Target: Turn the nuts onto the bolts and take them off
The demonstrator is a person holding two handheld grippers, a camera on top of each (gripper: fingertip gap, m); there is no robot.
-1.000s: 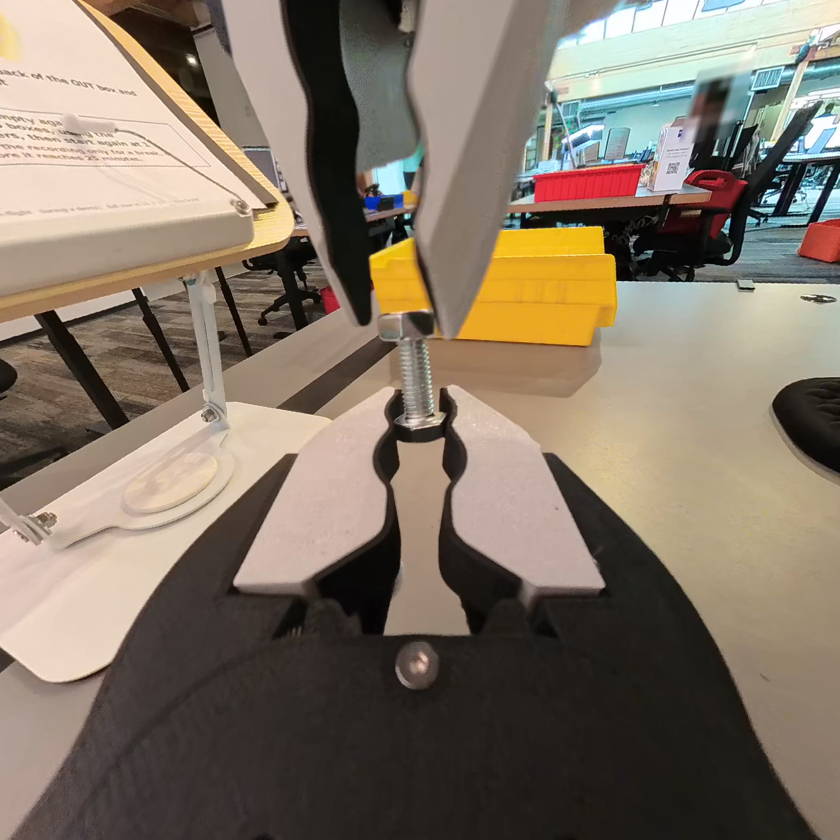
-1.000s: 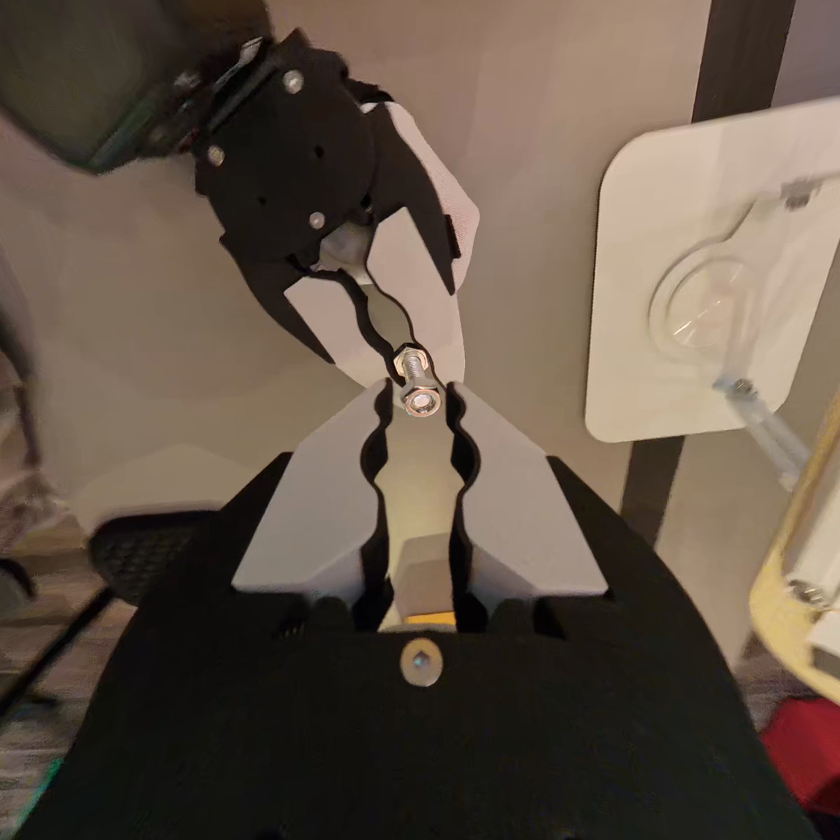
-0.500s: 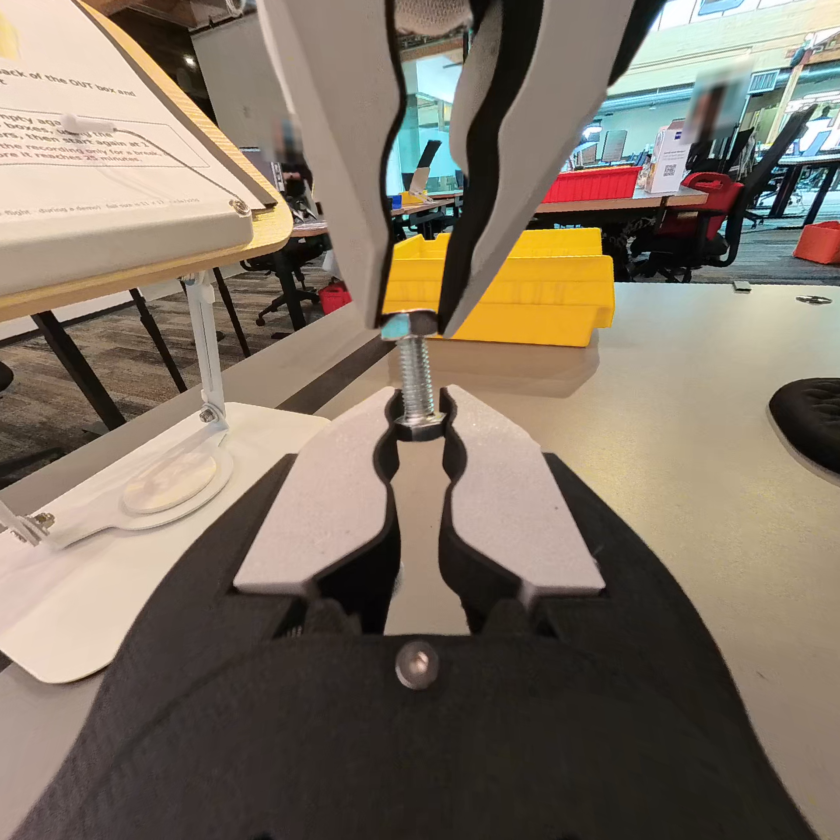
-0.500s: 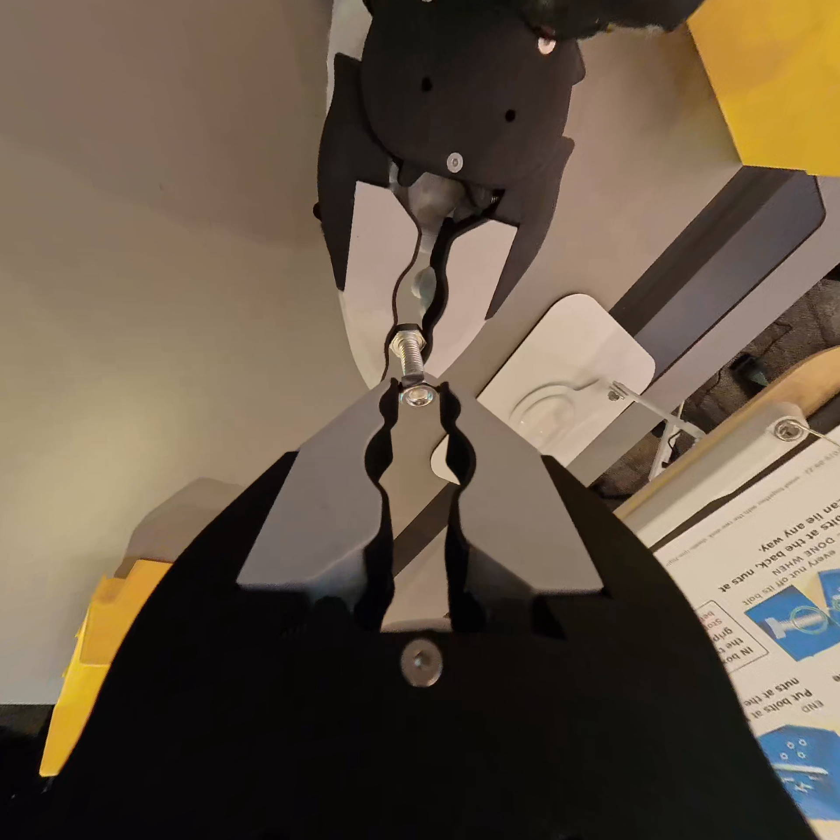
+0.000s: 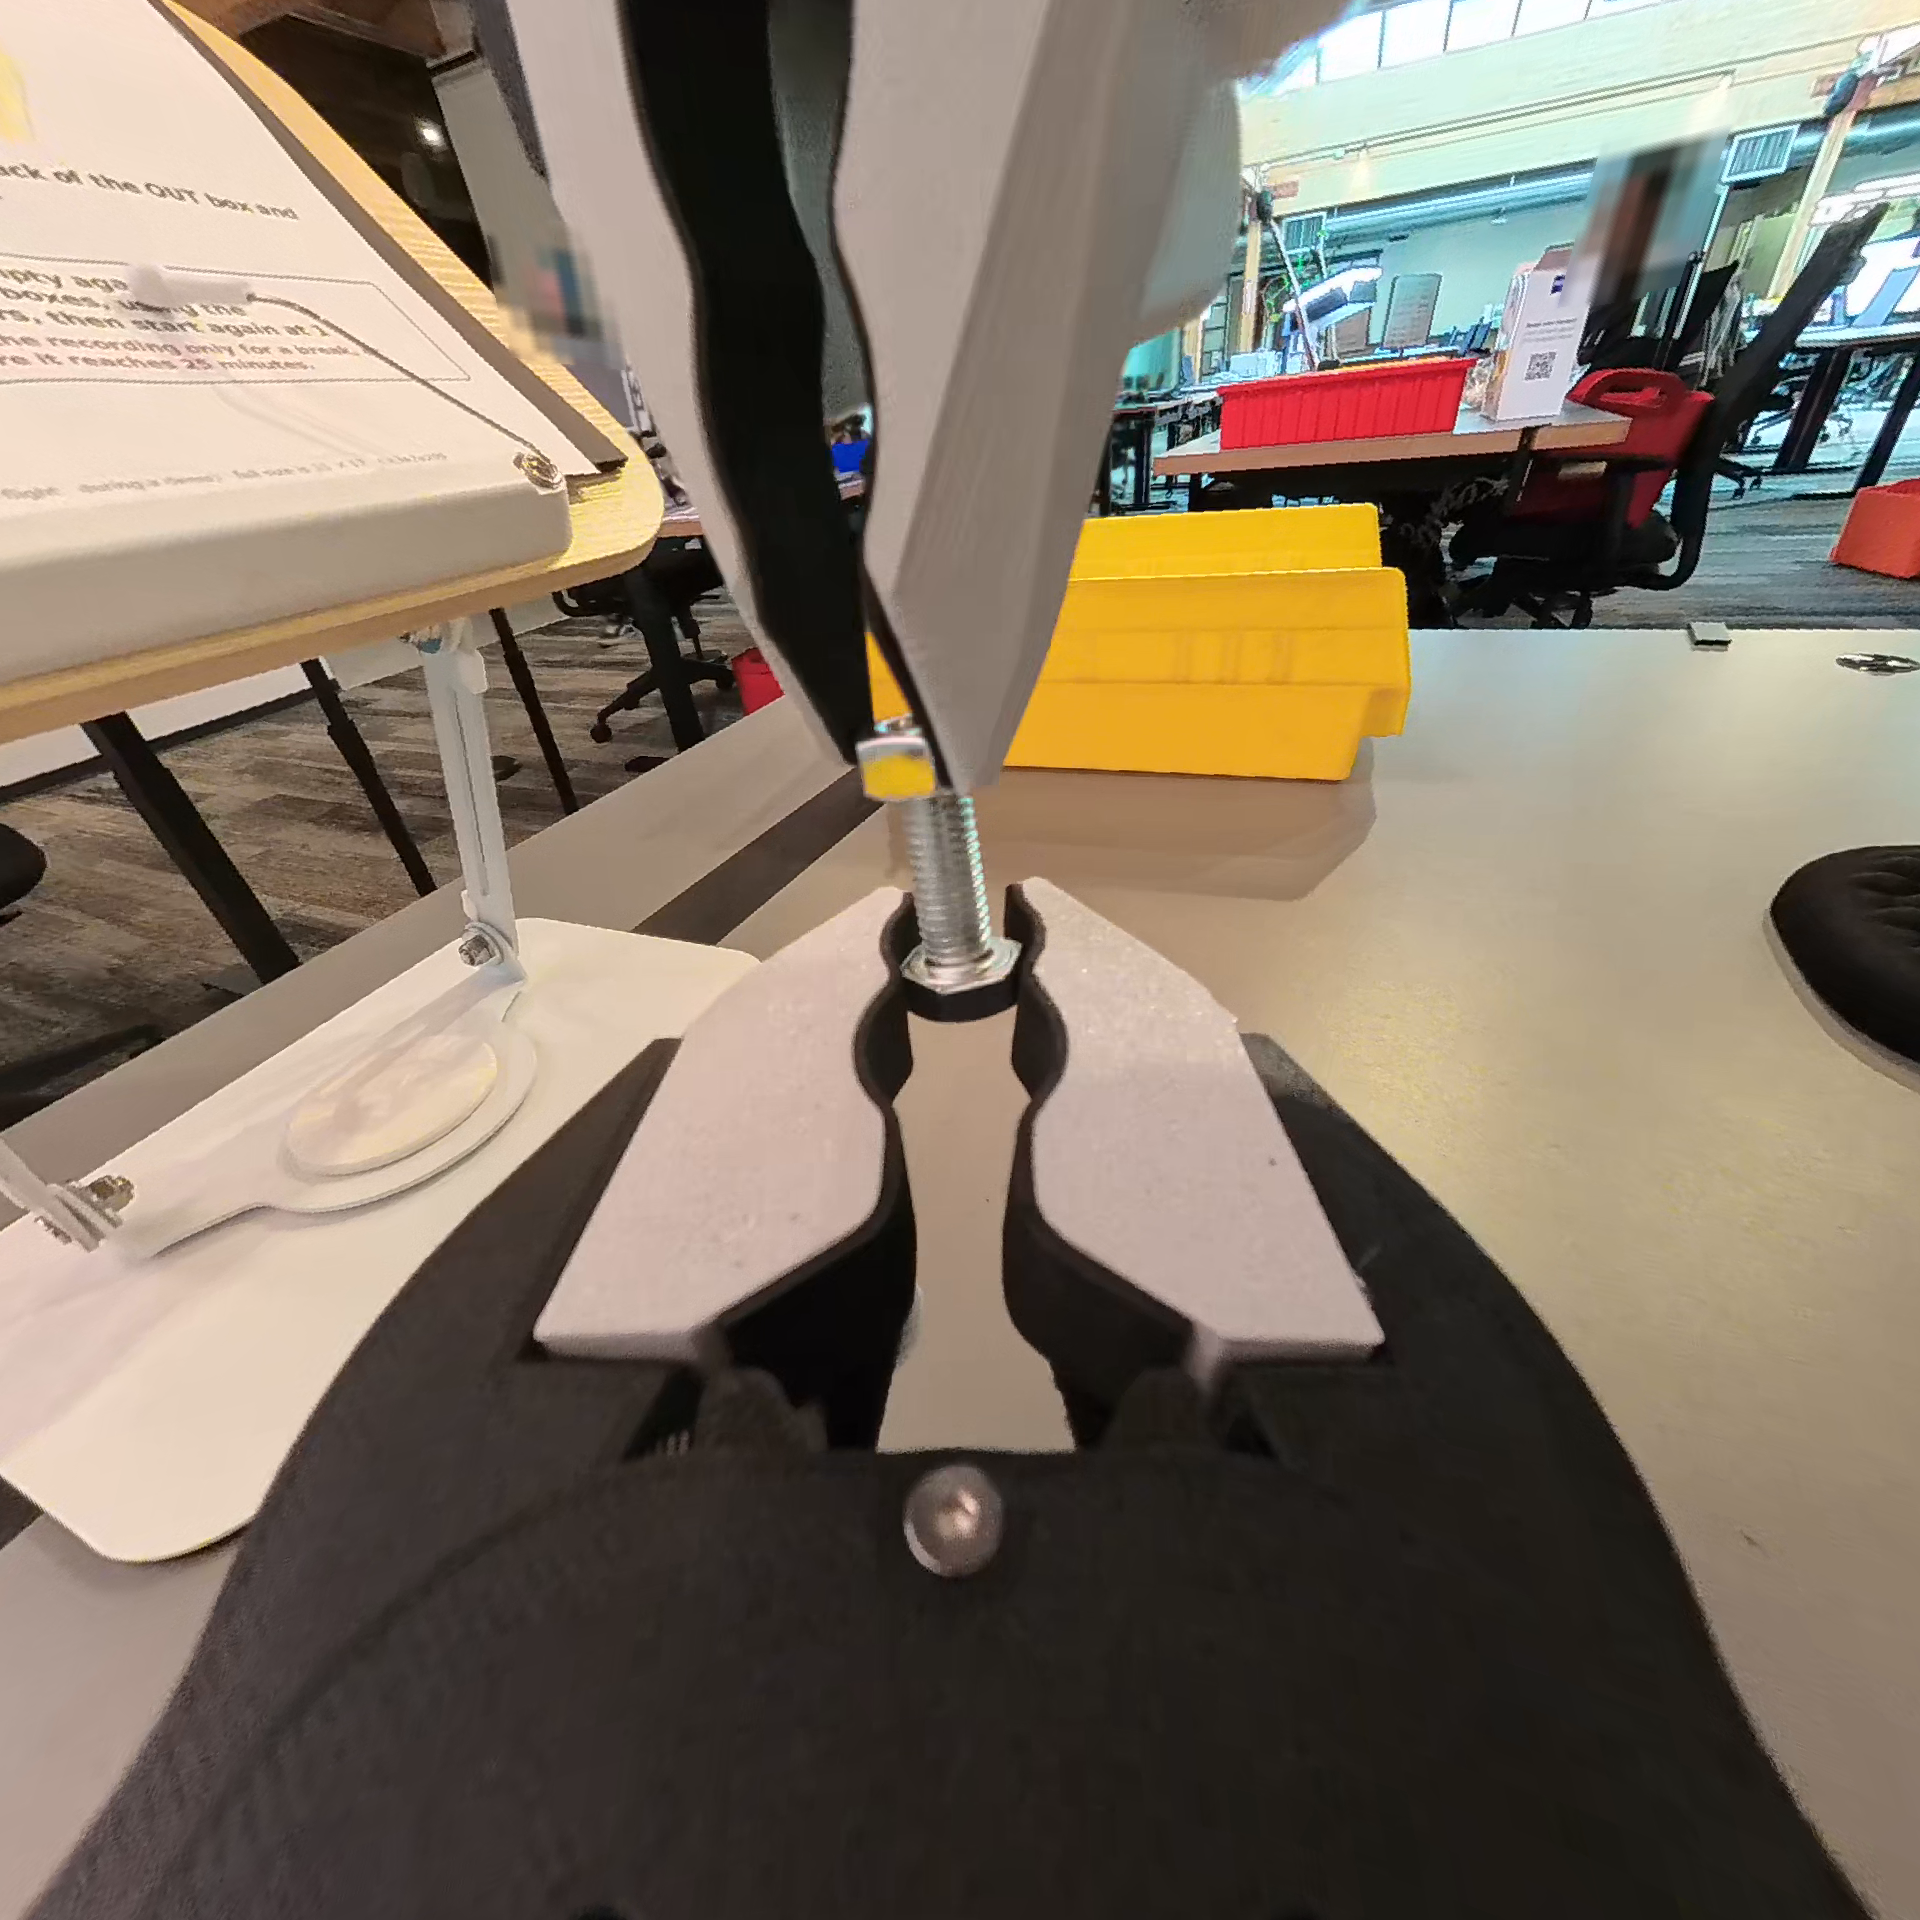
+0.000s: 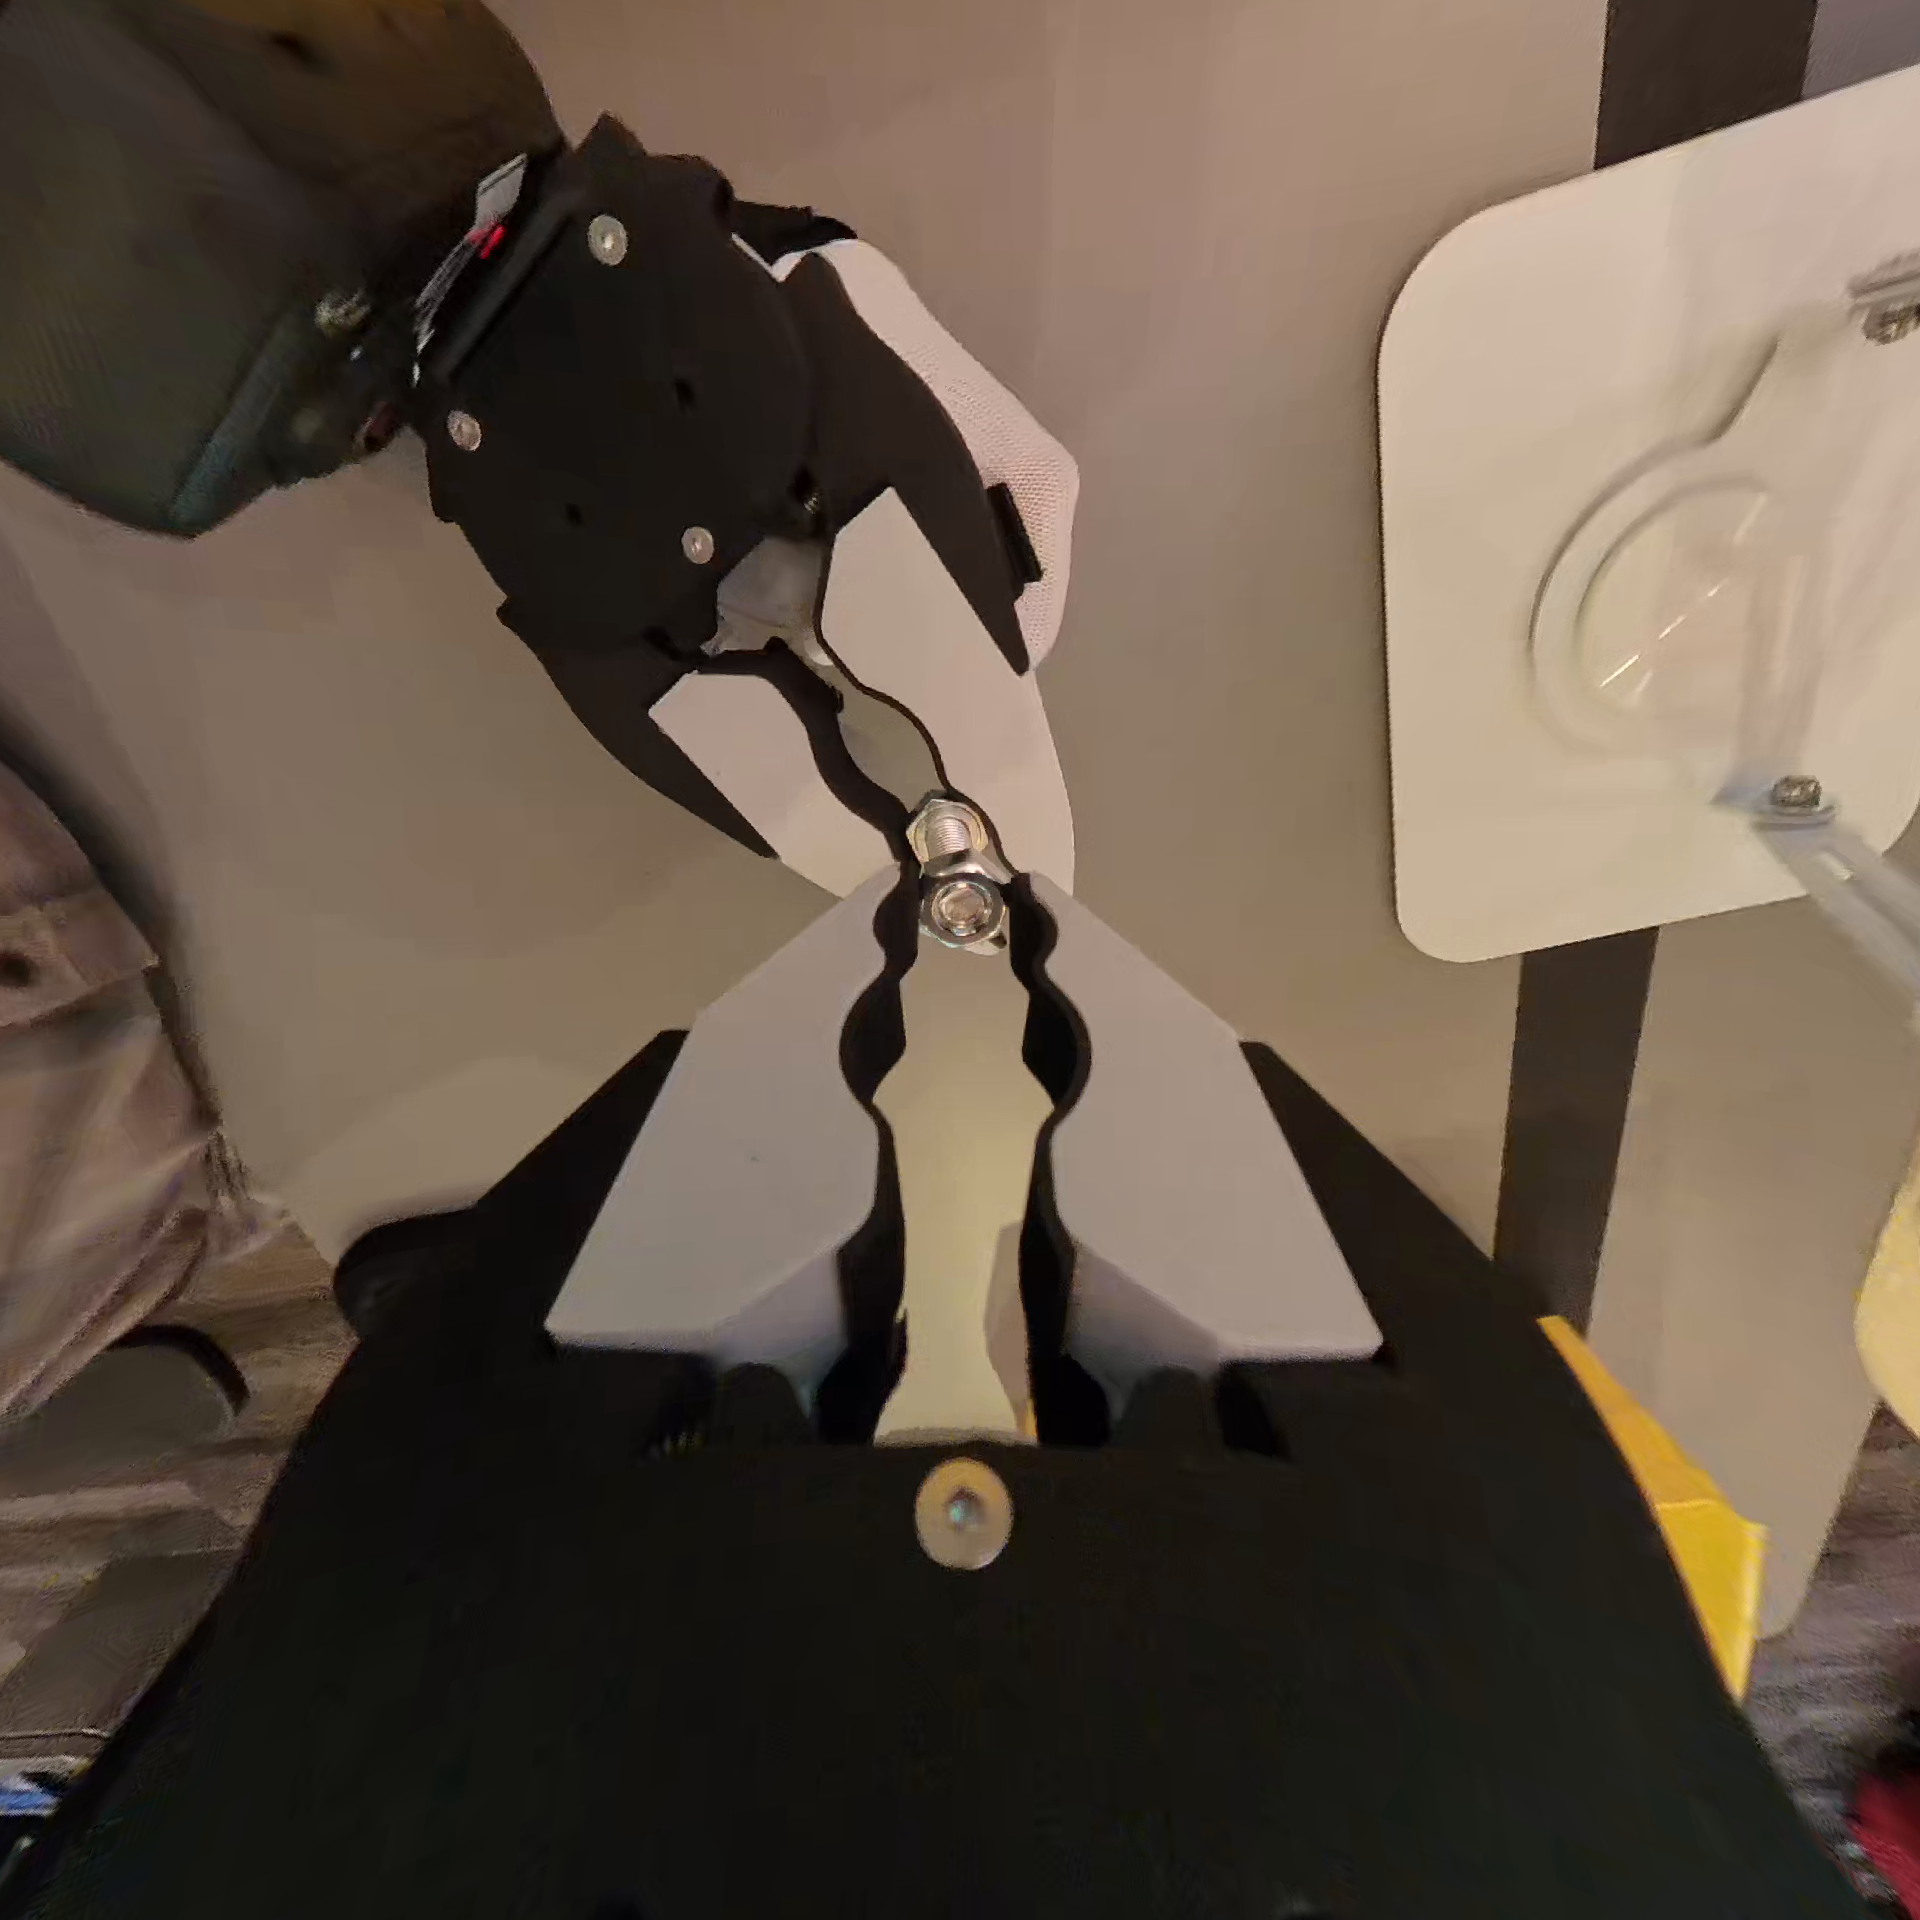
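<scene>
Your left gripper (image 5: pixel 958 940) is clenched on the nut (image 5: pixel 958 961) low on the upright bolt (image 5: pixel 943 873); your right gripper (image 6: pixel 961 904) grasps the bolt's head above the tabletop (image 5: pixel 1558 987). Keep the bolt's axis straight while twisting, so the threads don't bind.

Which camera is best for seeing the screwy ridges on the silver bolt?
The left wrist view: the silver metal bolt stands side-on, its threads running from the hexagonal nut in the left gripper up to the head. The right wrist view looks down on the head end, so only a short, foreshortened stretch of thread shows.
</scene>
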